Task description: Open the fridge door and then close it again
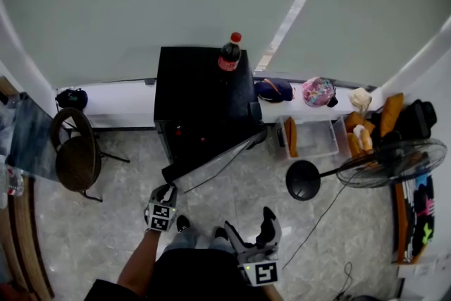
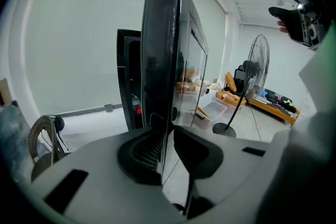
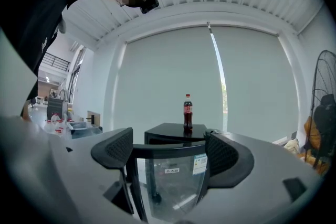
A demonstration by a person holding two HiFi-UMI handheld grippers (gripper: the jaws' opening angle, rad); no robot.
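Observation:
A small black fridge stands against the wall, and its glass door is swung open towards me. My left gripper is shut on the door's free edge. In the left gripper view the door edge runs upright between the two pads, with my left gripper pinching it. My right gripper hangs open close to my body, short of the door and holding nothing. From the right gripper view, my right gripper faces the glass door, with the fridge body behind it.
A cola bottle stands on the fridge top. A round chair is at the left. A standing fan and a clear plastic bin are at the right. Bags lie on the white ledge. A cable trails across the tiled floor.

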